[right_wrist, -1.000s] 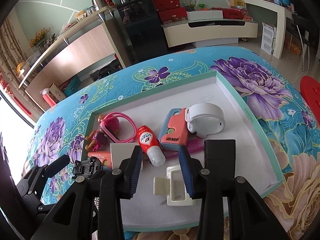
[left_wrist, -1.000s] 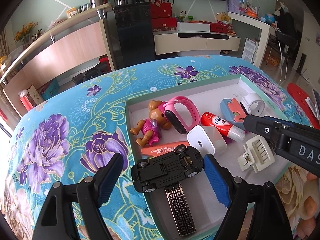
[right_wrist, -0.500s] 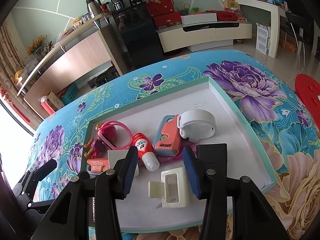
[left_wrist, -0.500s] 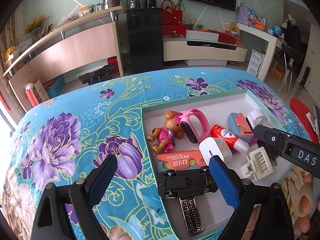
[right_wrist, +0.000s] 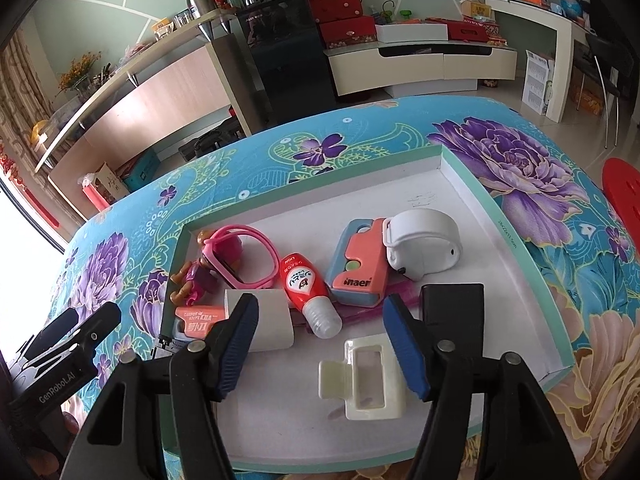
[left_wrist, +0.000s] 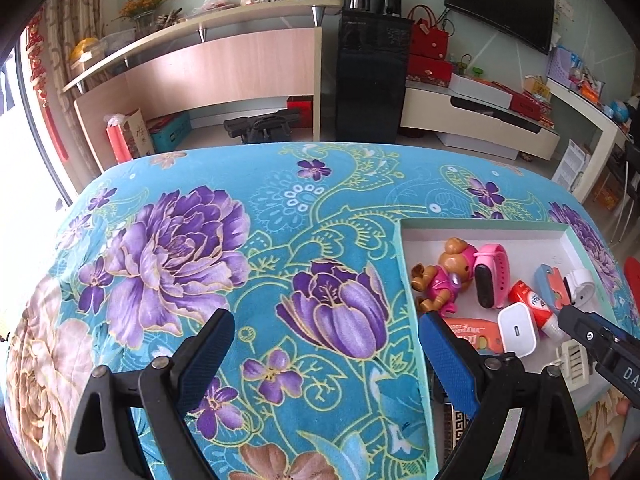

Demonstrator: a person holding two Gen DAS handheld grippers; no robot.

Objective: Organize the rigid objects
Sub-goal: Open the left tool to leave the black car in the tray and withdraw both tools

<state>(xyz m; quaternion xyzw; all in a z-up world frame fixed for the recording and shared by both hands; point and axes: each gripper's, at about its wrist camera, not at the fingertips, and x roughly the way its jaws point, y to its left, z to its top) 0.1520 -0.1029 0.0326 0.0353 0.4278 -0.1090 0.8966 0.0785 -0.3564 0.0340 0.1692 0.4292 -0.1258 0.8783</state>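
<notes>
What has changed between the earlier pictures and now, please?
The left gripper, open and empty, has swung away from the black toy car it left in the tray and now sits over the floral tablecloth. The right gripper is opening, letting go of the cream hair clip. The other tray items have not moved.

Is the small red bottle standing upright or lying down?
Lying down: the red bottle rests on its side on the tray floor, clear cap toward the camera.

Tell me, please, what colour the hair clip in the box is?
Cream white; the hair clip shows best in the right wrist view, lying on the box floor.
</notes>
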